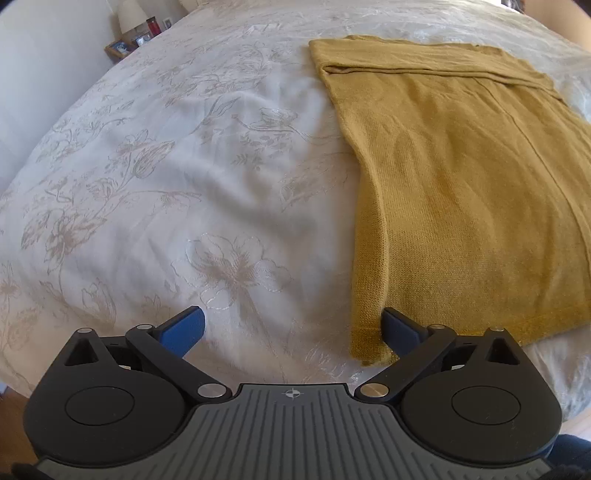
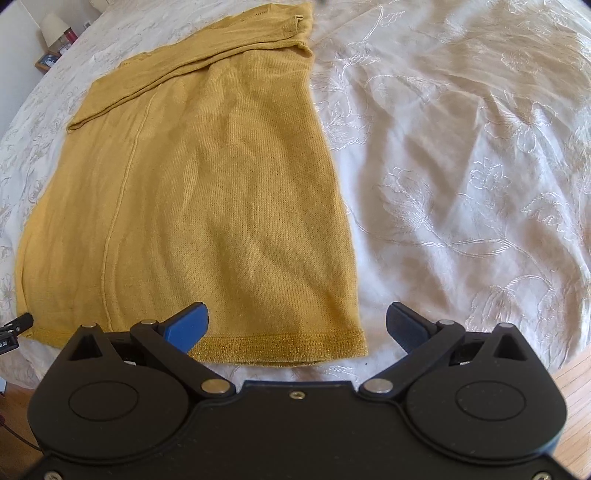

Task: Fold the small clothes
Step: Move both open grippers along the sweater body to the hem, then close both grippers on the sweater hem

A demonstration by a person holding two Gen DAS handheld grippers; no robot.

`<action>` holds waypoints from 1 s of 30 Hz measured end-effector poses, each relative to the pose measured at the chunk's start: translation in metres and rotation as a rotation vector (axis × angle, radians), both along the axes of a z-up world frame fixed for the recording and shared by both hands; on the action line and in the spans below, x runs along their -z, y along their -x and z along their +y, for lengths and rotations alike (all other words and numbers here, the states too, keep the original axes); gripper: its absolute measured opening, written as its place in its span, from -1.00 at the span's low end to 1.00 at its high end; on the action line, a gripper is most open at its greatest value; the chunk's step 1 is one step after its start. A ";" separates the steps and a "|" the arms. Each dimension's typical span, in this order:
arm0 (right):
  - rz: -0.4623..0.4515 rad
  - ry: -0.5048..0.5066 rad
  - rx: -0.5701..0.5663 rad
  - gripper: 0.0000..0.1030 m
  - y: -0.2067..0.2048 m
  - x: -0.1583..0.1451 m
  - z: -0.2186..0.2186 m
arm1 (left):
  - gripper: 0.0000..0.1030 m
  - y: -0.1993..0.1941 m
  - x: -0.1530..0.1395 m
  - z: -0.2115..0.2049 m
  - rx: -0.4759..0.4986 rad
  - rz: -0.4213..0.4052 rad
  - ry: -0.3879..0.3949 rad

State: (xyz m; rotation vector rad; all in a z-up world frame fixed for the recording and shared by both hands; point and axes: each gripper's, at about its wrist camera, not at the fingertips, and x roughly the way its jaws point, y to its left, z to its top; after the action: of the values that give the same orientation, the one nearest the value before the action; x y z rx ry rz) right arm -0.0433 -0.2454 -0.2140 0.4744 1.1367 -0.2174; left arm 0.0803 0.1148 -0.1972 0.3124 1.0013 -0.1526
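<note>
Blue-padded fingers fill the bottom of both views, and on each tool your jaws stand wide apart with nothing between them. Your left gripper (image 1: 293, 328) hangs low over the near edge of the bed (image 1: 184, 166), mostly above bare floral bedspread; its right-hand finger (image 1: 397, 326) sits just beside the near left corner of the mustard knit garment (image 1: 461, 192), right at the hem, though you can't tell from this angle whether pad and cloth touch. Your right gripper (image 2: 297, 323) hovers over the garment's (image 2: 207, 192) other near corner: the left-hand finger (image 2: 188, 325) is above the ribbed hem band, the right-hand finger (image 2: 404, 323) is out over white bedspread (image 2: 461, 166), and the corner of the hem lies in the gap between them.

That garment lies flat and already folded in on itself, a long rectangle running from the near edge of the bed away toward the far side. A folded-over strip, a sleeve by the look of its cuffed end, crosses its far end on a slant. A raised seam runs lengthwise down the cloth.

Off past the far left corner of the bed, a lamp (image 1: 131, 14) and small framed pictures (image 1: 120, 46) stand on a wooden bedside stand. Wood flooring (image 2: 576, 384) shows below the near edge. At the left border of the right view, a dark tip of your other tool (image 2: 16, 325) pokes in beside the hem.
</note>
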 end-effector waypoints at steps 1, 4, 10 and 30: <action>-0.006 -0.002 -0.001 0.99 0.000 0.000 -0.001 | 0.97 0.001 -0.003 0.002 0.004 -0.002 0.038; -0.024 -0.010 -0.013 0.99 0.002 0.001 -0.003 | 0.97 0.005 -0.011 -0.003 0.053 -0.032 0.146; -0.035 -0.022 -0.030 0.99 0.001 0.005 -0.012 | 0.97 0.005 -0.008 -0.028 0.117 -0.034 0.230; -0.019 -0.141 -0.099 1.00 -0.021 0.040 -0.024 | 1.00 -0.028 0.026 -0.032 0.091 0.131 0.186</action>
State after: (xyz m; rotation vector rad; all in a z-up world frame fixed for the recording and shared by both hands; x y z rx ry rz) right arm -0.0227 -0.2695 -0.2543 0.5426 1.1579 -0.0467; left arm 0.1081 0.0827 -0.2229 0.1795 1.0941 -0.3506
